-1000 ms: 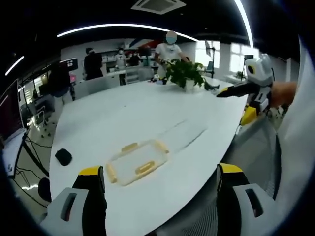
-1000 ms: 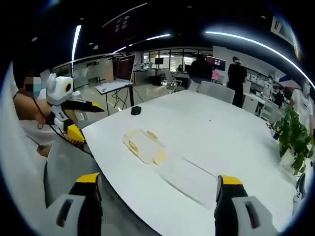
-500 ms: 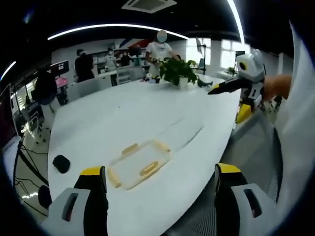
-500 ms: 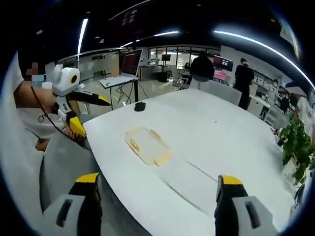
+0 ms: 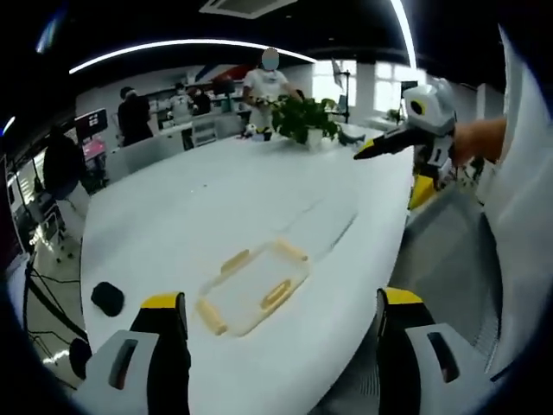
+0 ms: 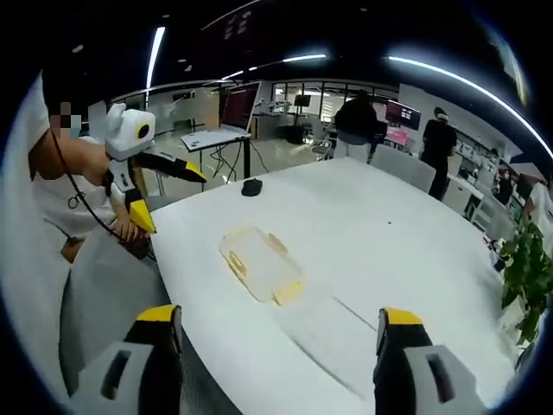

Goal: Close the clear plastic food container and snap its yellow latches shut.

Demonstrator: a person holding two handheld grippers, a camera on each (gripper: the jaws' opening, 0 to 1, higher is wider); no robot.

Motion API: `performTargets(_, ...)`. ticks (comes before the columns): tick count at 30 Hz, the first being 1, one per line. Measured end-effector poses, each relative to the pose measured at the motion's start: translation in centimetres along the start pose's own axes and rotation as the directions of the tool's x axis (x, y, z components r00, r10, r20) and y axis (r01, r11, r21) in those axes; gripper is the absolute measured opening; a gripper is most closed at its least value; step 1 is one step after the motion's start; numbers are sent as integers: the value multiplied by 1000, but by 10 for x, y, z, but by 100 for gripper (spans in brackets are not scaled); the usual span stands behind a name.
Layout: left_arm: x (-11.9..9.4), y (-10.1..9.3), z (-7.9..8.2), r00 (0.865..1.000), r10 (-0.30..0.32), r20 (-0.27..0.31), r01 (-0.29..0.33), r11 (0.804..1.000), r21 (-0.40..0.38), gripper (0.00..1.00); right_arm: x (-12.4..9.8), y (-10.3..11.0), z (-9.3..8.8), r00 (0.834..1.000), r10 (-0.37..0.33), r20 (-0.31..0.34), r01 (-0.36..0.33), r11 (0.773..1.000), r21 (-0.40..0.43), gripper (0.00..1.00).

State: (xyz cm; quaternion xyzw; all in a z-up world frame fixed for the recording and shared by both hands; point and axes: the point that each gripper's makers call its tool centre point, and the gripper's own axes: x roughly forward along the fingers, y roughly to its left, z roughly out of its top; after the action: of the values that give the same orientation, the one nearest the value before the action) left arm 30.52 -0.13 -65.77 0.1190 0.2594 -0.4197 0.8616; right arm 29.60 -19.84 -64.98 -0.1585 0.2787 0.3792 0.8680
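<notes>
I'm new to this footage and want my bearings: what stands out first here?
A clear container with yellow latches lies on a big white table, near its edge. Both grippers hang open above it: the left gripper and the right gripper. A potted plant stands at the far end, with people beyond.

Looks like an open-plan office or lab space. There's a big white table [image 5: 216,216] in the middle, with a potted plant [image 5: 302,117] at its far end and a black mouse [image 5: 108,297] near its edge. Beyond the table are people standing around desks, a laptop [image 6: 229,117] on a stand, monitors, office chairs, long strip lights across a dark ceiling, and windows behind the plant.
</notes>
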Motion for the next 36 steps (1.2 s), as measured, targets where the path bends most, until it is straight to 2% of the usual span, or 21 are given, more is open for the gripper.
performTargets(3, 4, 4, -3, 1000, -23, -15, 23, 999, 24, 89, 5, -4, 2, 1000, 4, -3, -4, 999, -32, 88)
performTargets(11, 12, 14, -2, 997, -68, -25, 69, 995, 66, 88, 20, -16, 6, 999, 23, -25, -25, 996, -84, 86)
performTargets(13, 14, 16, -3, 996, -81, -39, 85, 991, 101, 88, 25, -19, 6, 999, 24, -38, -28, 994, -108, 86)
performTargets(18, 19, 27, -8, 993, -102, -64, 110, 984, 137, 86, 37, -18, 8, 997, 55, -54, -63, 986, -156, 83)
performTargets(22, 21, 33, -9, 990, -120, -75, 131, 978, 161, 84, 46, -18, 9, 995, 77, -70, -87, 986, -145, 85)
performTargets(27, 24, 42, -14, 983, -155, -100, 171, 970, 173, 81, 57, -17, 11, 992, 98, -84, -112, 977, -183, 82)
performTargets(32, 29, 53, -22, 977, -164, -135, 188, 963, 195, 80, 68, -14, 14, 987, 123, -99, -140, 971, -194, 81)
performTargets(36, 32, 60, -23, 976, -170, -139, 197, 959, 205, 79, 75, -11, 15, 985, 132, -108, -154, 963, -223, 80)
